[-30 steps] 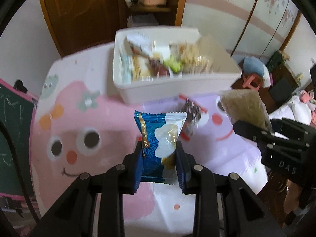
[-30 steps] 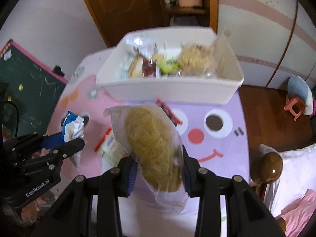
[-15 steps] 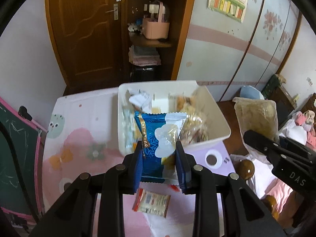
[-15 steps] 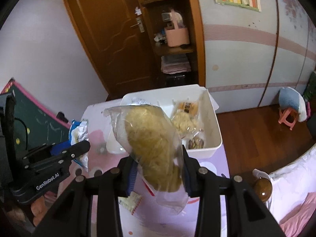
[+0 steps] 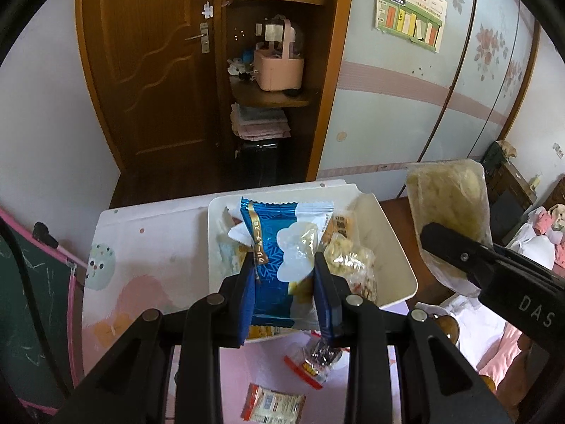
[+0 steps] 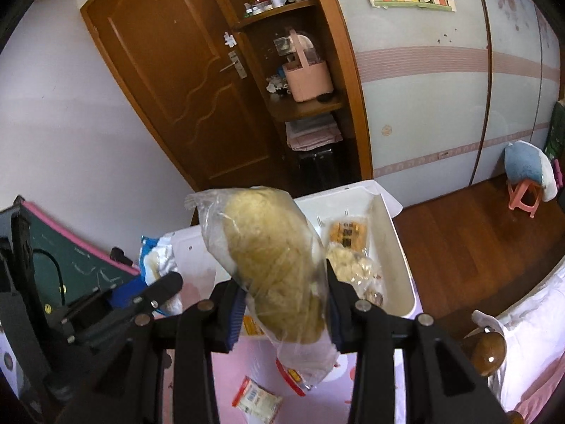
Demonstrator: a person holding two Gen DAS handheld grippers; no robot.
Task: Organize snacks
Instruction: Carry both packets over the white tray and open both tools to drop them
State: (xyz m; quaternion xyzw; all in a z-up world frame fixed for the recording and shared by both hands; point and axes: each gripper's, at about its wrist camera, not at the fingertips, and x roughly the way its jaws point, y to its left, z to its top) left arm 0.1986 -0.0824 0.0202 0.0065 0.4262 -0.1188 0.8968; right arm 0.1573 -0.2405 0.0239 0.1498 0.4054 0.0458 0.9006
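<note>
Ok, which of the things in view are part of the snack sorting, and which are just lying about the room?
Job:
- blue snack packet, clamped in the left gripper
- clear bag of yellow noodles, clamped in the right gripper
- white bin with snacks inside
- two loose packets on the table

Lying about:
- pink basket on the shelf
- wall chart
- chalkboard
- pink stool

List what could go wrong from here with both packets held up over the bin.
1. The white bin already holds several packets, so the bulky clear noodle bag in the right gripper may not settle inside.
2. The left gripper pinches the blue packet low; it could crush.
</note>
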